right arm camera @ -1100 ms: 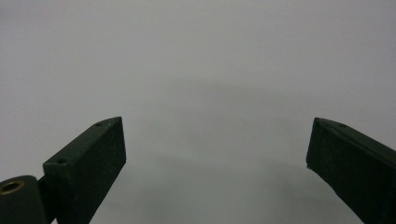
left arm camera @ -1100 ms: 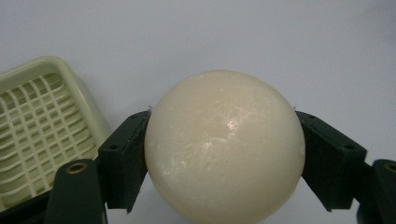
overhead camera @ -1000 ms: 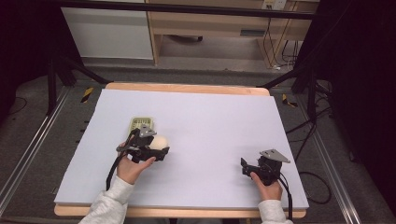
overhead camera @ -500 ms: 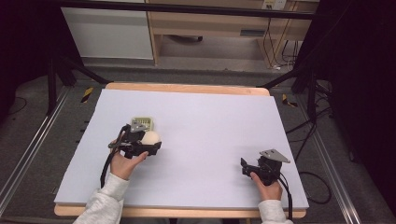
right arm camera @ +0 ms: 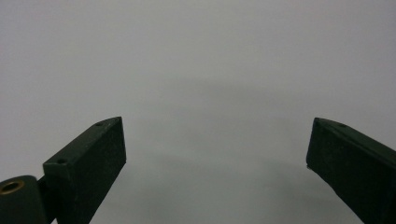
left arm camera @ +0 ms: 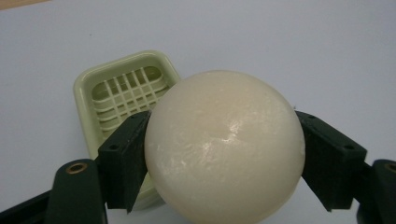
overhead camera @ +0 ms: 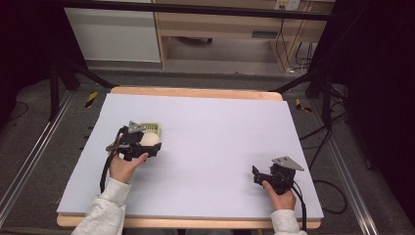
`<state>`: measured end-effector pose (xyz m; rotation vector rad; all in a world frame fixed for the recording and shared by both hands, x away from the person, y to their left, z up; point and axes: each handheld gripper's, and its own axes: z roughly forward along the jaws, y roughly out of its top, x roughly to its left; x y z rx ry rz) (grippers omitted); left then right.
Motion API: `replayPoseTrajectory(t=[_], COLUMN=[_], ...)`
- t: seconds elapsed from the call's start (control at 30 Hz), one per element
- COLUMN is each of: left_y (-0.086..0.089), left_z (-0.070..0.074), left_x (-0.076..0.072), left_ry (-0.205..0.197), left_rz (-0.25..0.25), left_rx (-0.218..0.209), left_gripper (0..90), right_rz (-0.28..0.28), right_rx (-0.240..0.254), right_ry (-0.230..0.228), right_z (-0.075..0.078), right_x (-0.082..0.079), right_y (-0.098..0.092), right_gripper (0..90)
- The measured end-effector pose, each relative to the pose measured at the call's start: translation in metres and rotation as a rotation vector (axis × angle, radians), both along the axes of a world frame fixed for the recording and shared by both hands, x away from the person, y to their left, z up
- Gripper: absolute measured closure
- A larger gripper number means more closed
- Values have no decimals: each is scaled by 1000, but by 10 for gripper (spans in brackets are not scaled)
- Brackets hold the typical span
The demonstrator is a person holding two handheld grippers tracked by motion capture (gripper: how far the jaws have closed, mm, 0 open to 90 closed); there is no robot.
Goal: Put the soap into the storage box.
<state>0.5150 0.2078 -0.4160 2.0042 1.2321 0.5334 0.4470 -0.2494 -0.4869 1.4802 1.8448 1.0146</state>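
Note:
A round cream soap bar (left arm camera: 224, 149) sits between both pads of my left gripper (left arm camera: 224, 163), which is shut on it. Just behind it lies a pale green soap dish (left arm camera: 122, 91) with a slotted grid floor, partly hidden by the soap. From above, the left gripper (overhead camera: 147, 143) holds the soap (overhead camera: 150, 139) at the near edge of the dish (overhead camera: 150, 129), on the left part of the table. My right gripper (overhead camera: 255, 175) rests near the front right of the table; its jaws (right arm camera: 217, 154) stand wide open with nothing between them.
The table is covered by a pale lilac sheet (overhead camera: 215, 132) with a wooden rim (overhead camera: 195, 92). Black frame legs and cables stand off the table on both sides. A wooden shelf unit (overhead camera: 220, 29) is behind the far edge.
The left gripper has carried the soap leftward and away from the person, up to the soap dish. The right gripper has stayed where it was.

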Motion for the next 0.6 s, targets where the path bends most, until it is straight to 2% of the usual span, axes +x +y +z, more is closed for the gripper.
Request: replayPoseTrajectory(t=[0.6], left_y=[12], left_z=[-2], left_x=[19], left_ry=[8], left_rz=[40], left_rx=[4], left_gripper=[244], right_rz=[1], right_rx=[-1], right_ry=[0], right_z=[0], right_x=[0], right_y=[0], right_gripper=[52])
